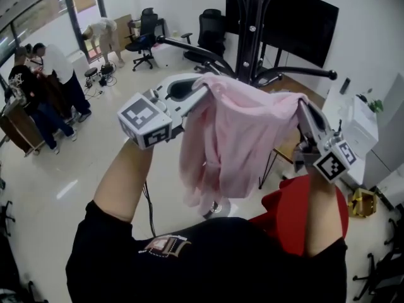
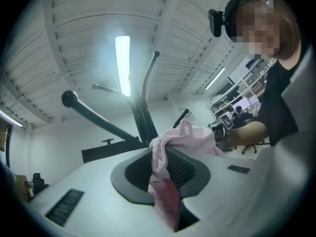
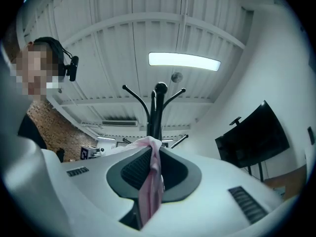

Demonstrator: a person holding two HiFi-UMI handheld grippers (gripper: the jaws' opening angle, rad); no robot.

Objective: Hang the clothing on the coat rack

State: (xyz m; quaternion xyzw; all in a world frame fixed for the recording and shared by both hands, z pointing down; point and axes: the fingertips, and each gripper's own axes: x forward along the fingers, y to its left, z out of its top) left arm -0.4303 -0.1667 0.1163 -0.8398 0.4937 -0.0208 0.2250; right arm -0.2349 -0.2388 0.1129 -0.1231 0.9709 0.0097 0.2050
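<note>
Holding the garment (image 1: 230, 147) stretched between both grippers, I have not yet hung it; the rack (image 1: 251, 36) stands just beyond them. My left gripper (image 1: 199, 95) is clamped on its left edge, forearm raised. My right gripper (image 1: 302, 113) pinches the right edge, tilted upward.

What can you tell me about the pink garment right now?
The pink garment looks like thin, soft, crumpled fabric. Its top edge is stretched between the left gripper and right gripper, both shut on it; the rest hangs in loose folds in front of the black coat rack, not yet on it.
</note>
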